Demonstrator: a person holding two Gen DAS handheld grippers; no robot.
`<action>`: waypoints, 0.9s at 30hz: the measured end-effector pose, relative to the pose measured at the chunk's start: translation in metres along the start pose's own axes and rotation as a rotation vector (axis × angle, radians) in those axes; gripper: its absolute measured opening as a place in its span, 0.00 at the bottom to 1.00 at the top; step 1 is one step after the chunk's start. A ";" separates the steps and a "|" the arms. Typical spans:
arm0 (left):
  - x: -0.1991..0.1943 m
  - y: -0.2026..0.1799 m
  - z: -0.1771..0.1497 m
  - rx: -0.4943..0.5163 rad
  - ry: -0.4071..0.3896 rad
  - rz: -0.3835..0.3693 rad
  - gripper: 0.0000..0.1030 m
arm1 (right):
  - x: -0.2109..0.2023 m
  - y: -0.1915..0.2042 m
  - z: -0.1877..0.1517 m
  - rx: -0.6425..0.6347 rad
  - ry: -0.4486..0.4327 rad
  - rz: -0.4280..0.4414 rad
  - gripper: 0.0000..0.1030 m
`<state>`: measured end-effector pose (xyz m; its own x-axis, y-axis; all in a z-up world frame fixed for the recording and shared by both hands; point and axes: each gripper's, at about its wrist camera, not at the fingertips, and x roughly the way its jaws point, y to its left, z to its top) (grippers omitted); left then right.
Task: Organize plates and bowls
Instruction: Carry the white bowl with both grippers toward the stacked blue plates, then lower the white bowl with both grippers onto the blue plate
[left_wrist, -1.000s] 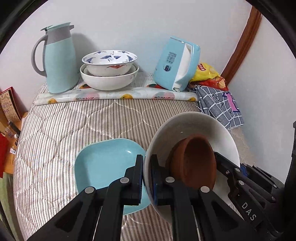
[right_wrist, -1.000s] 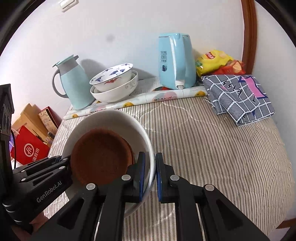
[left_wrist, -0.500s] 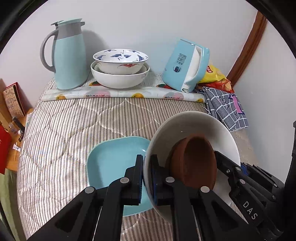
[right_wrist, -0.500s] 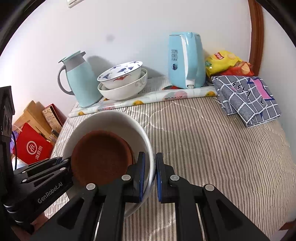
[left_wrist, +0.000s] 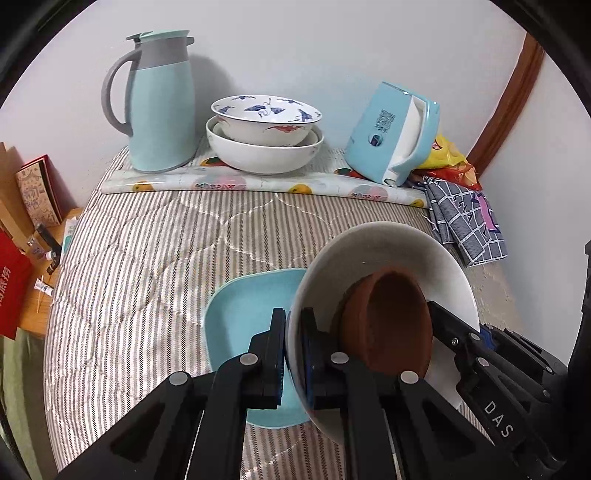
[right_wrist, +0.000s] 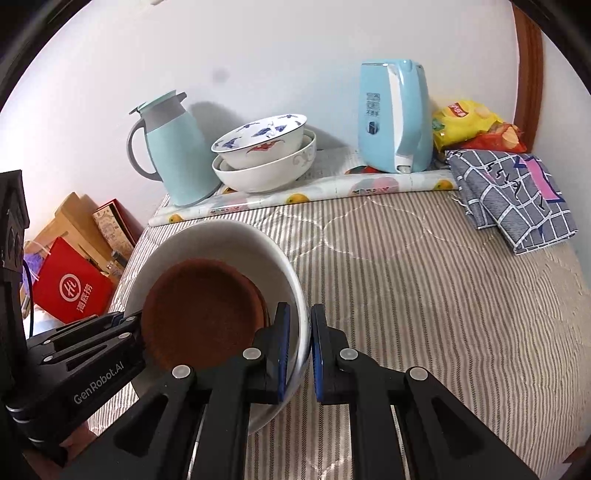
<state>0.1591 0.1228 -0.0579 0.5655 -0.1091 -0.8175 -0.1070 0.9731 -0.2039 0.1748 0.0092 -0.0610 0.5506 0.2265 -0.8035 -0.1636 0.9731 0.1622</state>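
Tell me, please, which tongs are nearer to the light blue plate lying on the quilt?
Left. The left tongs grip the white bowl's rim directly over the blue plate. The right tongs grip the bowl's opposite rim, farther from it.

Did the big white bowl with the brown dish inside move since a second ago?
Yes. The big white bowl, held by both grippers, moved toward the stacked bowls by the wall, which look nearer now.

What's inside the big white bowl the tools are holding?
A brown bowl sits inside the white bowl. It covers the white bowl's bottom, so anything beneath it can't be seen.
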 end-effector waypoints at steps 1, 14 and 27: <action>0.001 0.002 0.000 -0.002 0.001 0.003 0.08 | 0.001 0.001 0.000 -0.001 0.001 0.002 0.10; 0.013 0.016 -0.003 -0.016 0.022 0.026 0.08 | 0.020 0.007 -0.003 -0.008 0.027 0.022 0.10; 0.041 0.031 -0.005 -0.041 0.076 0.047 0.08 | 0.052 0.008 -0.006 -0.001 0.084 0.040 0.10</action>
<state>0.1749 0.1480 -0.0999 0.4955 -0.0801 -0.8649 -0.1661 0.9686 -0.1849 0.1975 0.0285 -0.1053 0.4732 0.2612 -0.8413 -0.1856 0.9632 0.1946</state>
